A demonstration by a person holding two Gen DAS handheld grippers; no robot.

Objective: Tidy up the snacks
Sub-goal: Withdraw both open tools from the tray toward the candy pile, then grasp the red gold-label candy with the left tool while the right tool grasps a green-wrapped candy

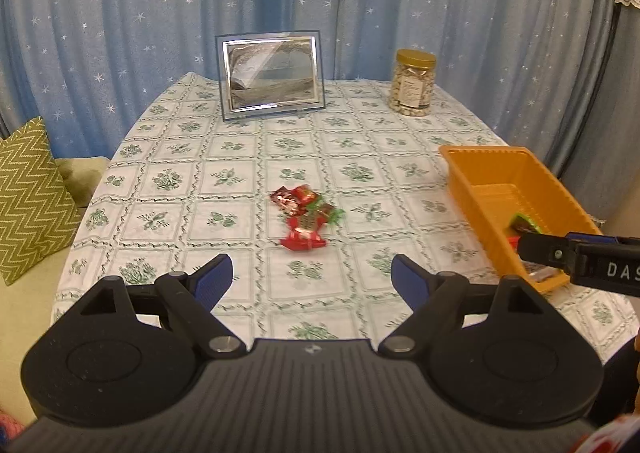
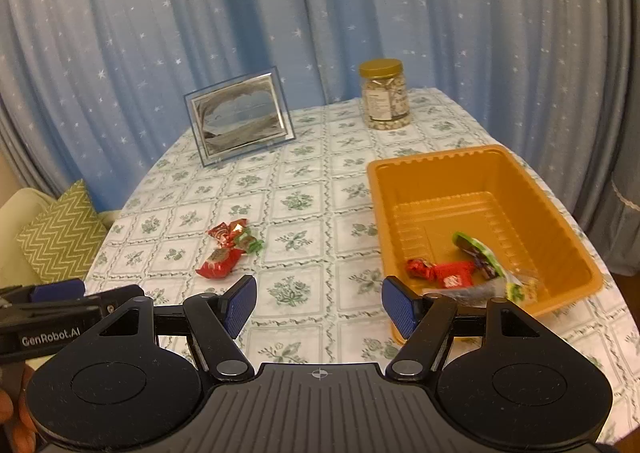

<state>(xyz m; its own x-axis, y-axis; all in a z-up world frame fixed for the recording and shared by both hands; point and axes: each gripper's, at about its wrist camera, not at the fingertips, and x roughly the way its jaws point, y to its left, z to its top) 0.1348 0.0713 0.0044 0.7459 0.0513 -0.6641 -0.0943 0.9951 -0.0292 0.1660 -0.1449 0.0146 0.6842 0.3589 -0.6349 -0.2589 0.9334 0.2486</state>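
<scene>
A small pile of red and green wrapped snacks [image 1: 305,215] lies on the tablecloth mid-table; it also shows in the right wrist view [image 2: 230,249]. An orange plastic tray [image 2: 540,209] at the right holds several wrapped snacks [image 2: 460,273]; the tray also shows in the left wrist view [image 1: 472,173]. My left gripper [image 1: 312,281] is open and empty, a little short of the pile. My right gripper [image 2: 319,305] is open and empty, its right finger by the tray's near left corner.
A glass picture frame [image 1: 271,77] stands at the back of the table. A jar of nuts with a gold lid [image 1: 413,83] stands at the back right. A green zigzag cushion [image 1: 28,197] lies on a seat left of the table. Blue star curtains hang behind.
</scene>
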